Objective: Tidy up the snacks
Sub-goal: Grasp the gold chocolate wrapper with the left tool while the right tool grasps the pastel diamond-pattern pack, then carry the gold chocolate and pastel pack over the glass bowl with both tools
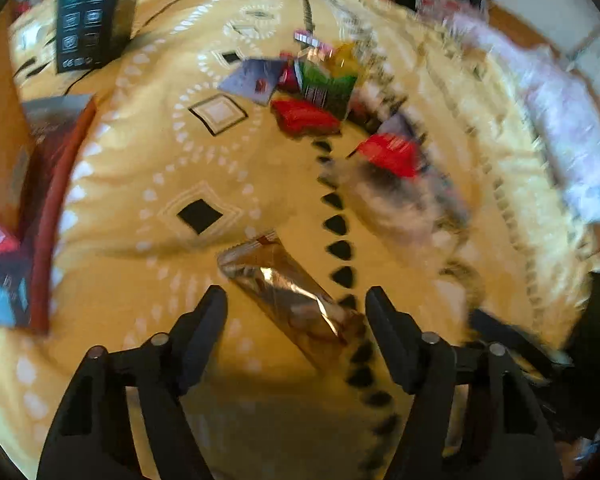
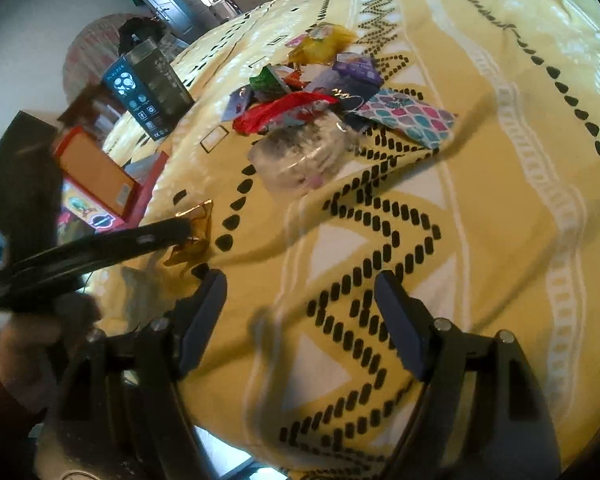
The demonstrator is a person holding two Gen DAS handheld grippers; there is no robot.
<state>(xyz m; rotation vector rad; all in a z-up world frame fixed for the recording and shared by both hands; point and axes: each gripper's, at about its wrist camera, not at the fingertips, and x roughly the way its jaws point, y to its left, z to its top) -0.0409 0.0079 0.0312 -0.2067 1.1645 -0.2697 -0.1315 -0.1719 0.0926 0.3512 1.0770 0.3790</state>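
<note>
Gold foil snack bar [image 1: 288, 296] lies low centre between the left gripper's [image 1: 296, 300] parted, untouching jaws; right gripper [image 2: 300, 284] gapes empty.

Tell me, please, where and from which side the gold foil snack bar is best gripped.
Probably across the middle of the gold foil snack bar, from above. It lies flat and alone on the yellow blanket, long and narrow, slanting between the open left hand-held gripper fingers, so they should straddle its narrow width.
</note>
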